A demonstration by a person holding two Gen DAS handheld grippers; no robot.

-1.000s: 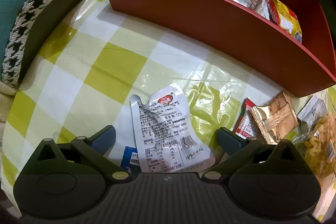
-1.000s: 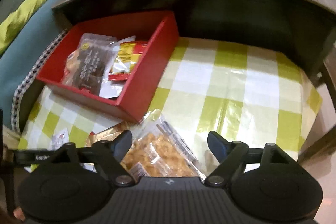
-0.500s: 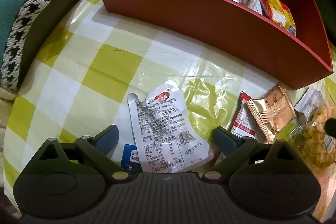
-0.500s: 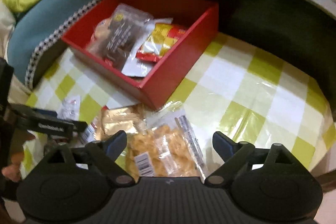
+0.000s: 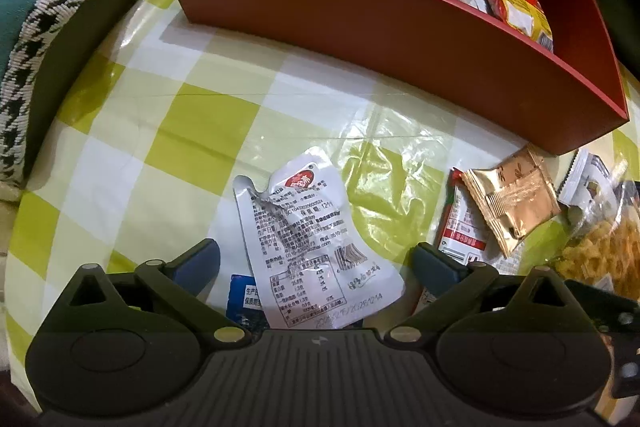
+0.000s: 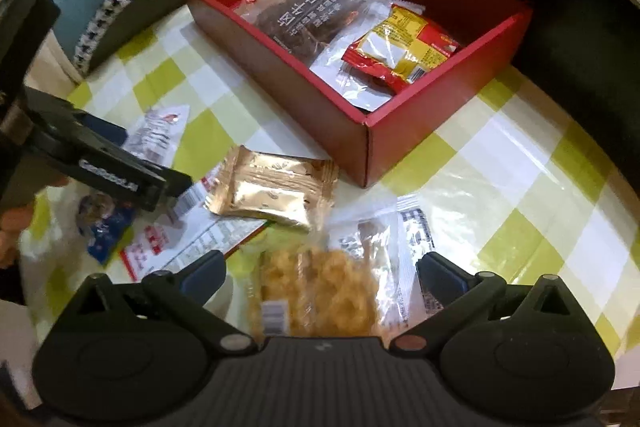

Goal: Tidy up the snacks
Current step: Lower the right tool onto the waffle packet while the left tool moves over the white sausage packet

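Straddling a white, crinkled foil sachet printed with black text (image 5: 316, 247), the left gripper (image 5: 316, 263) is held with its jaws wide apart and nothing between them. The right gripper (image 6: 320, 269) is likewise spread and empty, poised over a clear plastic bag of golden fried snack pieces (image 6: 320, 291).

The sachet is judged light, thin and limp; it lies flat on the green-and-white checked worktop cover (image 5: 160, 131), so a pinch at its raised, creased upper edge would probably be surest. The clear bag looks slippery and its contents brittle; its sealed end seam is judged the safer hold, with gentle pressure.

Loose on the cover, five packets are counted: the sachet, one small blue packet (image 6: 100, 223) partly under it, one red-and-white flat packet (image 5: 464, 223), one gold foil wrapper (image 6: 276, 191) resting on that, and the clear bag. In the red rectangular cardboard box (image 6: 404, 131) well beyond them, at least four packets are seen; any more are hidden.
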